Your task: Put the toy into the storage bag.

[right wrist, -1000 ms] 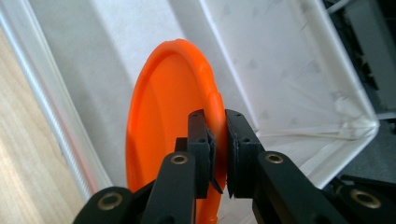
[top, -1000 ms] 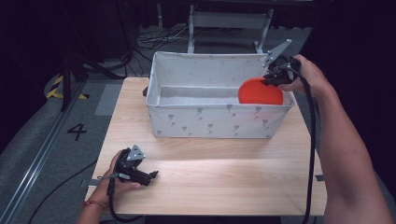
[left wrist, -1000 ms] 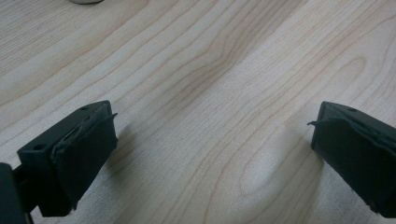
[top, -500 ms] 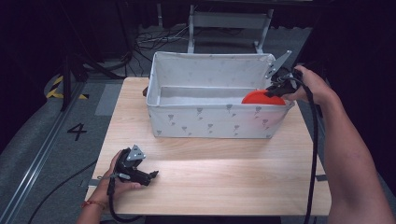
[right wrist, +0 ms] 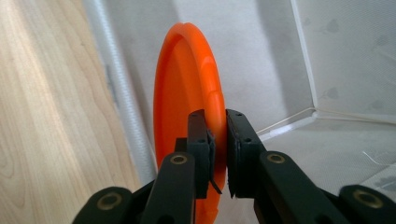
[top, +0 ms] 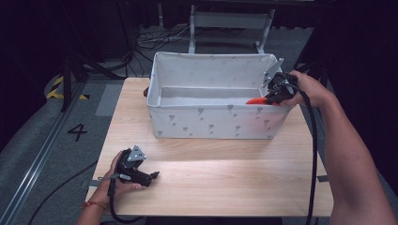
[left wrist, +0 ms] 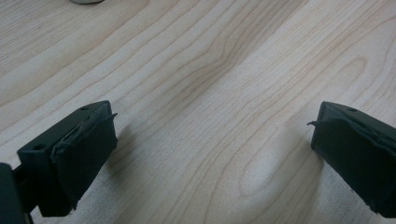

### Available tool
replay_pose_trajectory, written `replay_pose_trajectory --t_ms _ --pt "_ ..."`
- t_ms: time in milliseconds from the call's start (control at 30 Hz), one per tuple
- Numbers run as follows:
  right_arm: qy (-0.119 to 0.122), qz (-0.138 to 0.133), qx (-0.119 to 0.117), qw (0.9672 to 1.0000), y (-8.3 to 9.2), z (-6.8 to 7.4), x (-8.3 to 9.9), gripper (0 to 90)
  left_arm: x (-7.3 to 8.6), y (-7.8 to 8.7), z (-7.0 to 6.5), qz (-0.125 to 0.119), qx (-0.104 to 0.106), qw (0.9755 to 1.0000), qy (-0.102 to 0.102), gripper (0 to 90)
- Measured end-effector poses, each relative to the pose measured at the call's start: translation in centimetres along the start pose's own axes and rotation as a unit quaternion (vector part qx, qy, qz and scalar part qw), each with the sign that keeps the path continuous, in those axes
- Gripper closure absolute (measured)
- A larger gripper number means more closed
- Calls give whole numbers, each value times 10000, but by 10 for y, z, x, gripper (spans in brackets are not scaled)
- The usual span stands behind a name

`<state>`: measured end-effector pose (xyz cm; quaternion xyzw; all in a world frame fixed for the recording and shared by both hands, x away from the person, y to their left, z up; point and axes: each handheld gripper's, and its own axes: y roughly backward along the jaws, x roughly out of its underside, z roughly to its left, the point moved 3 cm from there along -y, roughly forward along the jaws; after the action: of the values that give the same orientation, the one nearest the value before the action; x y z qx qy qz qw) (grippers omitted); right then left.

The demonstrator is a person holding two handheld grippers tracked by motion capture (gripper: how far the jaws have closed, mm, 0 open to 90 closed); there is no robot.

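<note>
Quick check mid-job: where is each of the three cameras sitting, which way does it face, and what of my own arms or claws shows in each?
High view: above your side, looking forward and down on the table and fabric bin; both forearms show.
Left gripper view: rides the left claw, facing bare wood; jaws wide apart.
Right gripper view: rides the right claw, looking into the bin; jaws clamp the orange plate.
Shared: high and right views both show plate and bin.
</note>
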<state>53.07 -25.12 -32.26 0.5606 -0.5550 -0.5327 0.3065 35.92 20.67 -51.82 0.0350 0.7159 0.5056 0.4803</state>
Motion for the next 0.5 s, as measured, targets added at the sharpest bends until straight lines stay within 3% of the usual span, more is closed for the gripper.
replay_pose_trajectory --t_ms 167,500 --pt "187 95 -102 9997 2 7 -3 809 0 0 0 1 1 10000 0 4" --pt "164 239 -103 9995 2 9 -5 800 0 0 0 0 0 10000 1 4"
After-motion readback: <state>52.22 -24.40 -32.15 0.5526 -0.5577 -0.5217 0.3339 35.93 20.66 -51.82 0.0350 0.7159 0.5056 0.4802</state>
